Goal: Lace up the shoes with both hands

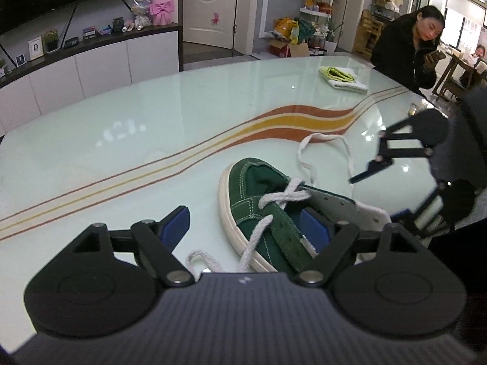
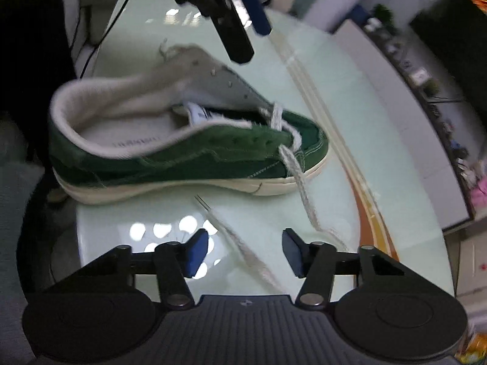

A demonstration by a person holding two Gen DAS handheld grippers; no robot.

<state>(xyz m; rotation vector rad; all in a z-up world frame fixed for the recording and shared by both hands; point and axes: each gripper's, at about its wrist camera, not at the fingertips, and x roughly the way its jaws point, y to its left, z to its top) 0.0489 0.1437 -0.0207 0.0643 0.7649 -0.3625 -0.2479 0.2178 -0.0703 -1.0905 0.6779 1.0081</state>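
A glossy pale table (image 1: 152,127) with orange stripes stands before white cabinets (image 1: 76,76) and a white door (image 1: 210,6).

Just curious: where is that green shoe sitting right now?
The green shoe lies on the glass table, between the left gripper's open jaws, beside the striped band.

Both grippers: black linkage arms, blue pads, silver rivets, ribbed grey housing.

Folded yellow-green cloth (image 1: 343,78) on striped glass table (image 1: 152,127)
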